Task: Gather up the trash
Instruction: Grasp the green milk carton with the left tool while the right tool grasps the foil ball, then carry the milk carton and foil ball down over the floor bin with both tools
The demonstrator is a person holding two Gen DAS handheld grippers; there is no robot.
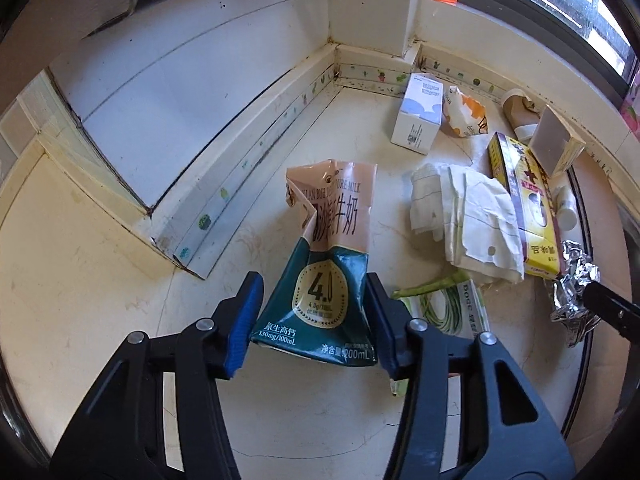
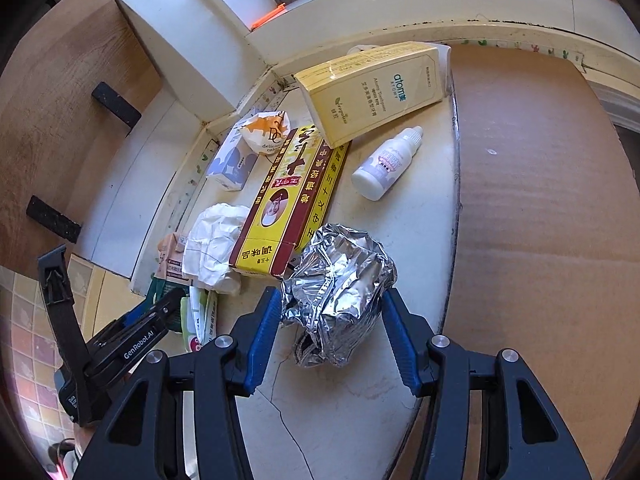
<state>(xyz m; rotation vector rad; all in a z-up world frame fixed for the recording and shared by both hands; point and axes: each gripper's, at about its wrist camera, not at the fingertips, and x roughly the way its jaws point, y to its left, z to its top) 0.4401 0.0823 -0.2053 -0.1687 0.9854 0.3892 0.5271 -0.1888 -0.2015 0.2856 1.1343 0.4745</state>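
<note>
1. Left wrist view: the left hand-held gripper [image 1: 316,320] pinches the crushed milk carton [image 1: 330,256] by its green lower end, blue pads against both sides; the carton's pink top points away over the pale table [image 1: 100,260].
2. Just right of it lie a green-striped wrapper [image 1: 444,308], crumpled white paper [image 1: 468,212] and a long yellow box [image 1: 528,208].
3. Farther back stand a white carton [image 1: 418,118] and an orange-and-white wrapper [image 1: 464,114].
4. Right wrist view: the right hand-held gripper [image 2: 328,328] straddles a crumpled foil ball [image 2: 340,292], both pads touching it.
5. Beyond lie a white bottle [image 2: 386,166] and a pale yellow toothpaste box [image 2: 372,92].
</note>
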